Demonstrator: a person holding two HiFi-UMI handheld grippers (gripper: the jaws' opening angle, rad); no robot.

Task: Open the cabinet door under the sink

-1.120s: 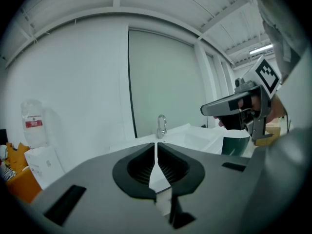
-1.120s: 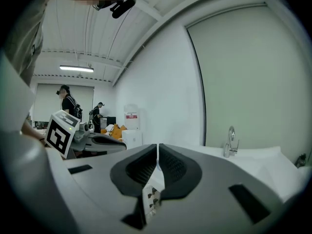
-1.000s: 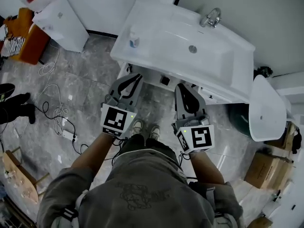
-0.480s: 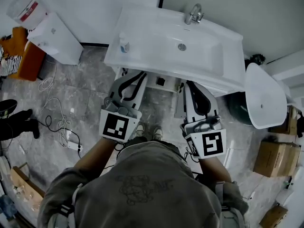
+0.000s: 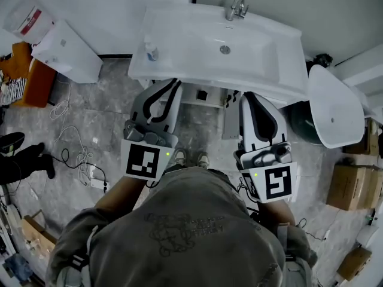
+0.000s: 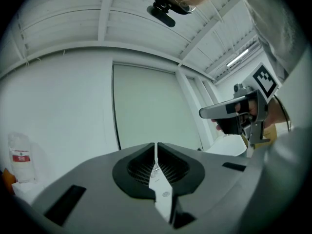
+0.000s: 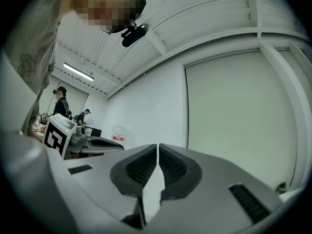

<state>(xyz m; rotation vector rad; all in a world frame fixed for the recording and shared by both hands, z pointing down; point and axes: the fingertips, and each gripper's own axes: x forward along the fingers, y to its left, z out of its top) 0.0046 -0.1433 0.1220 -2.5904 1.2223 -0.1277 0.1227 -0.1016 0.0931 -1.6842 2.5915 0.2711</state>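
At the far left, a white container with a red label (image 5: 27, 18) stands beside a white box (image 5: 66, 51). Nearer, loose cables (image 5: 75, 151) and a power strip (image 5: 96, 175) lie on the grey marble-patterned floor (image 5: 114, 100). The left gripper (image 6: 156, 150) is held level, its tips at the near left rim of the white sink (image 5: 179, 37). Its jaws are pressed together with nothing between them. A small bottle (image 5: 152, 49) stands on the sink's left edge, the drain (image 5: 225, 49) sits mid-basin, and the chrome faucet (image 5: 235, 6) is at the far rim against the wall. The cabinet under the sink (image 5: 206, 95) is almost wholly hidden by the basin. Only a strip of its front shows between the two grippers, directly beyond the person's shoes (image 5: 187, 158), and I cannot tell how its door stands. Neither gripper touches it. The right gripper (image 7: 157, 152) reaches toward the near right rim of the sink. Its jaws are likewise closed on each other and empty. Right of it, a white oval lid (image 5: 332, 121) rests above a dark green bin (image 5: 301, 137). Cardboard boxes (image 5: 353, 187) sit at the near right.
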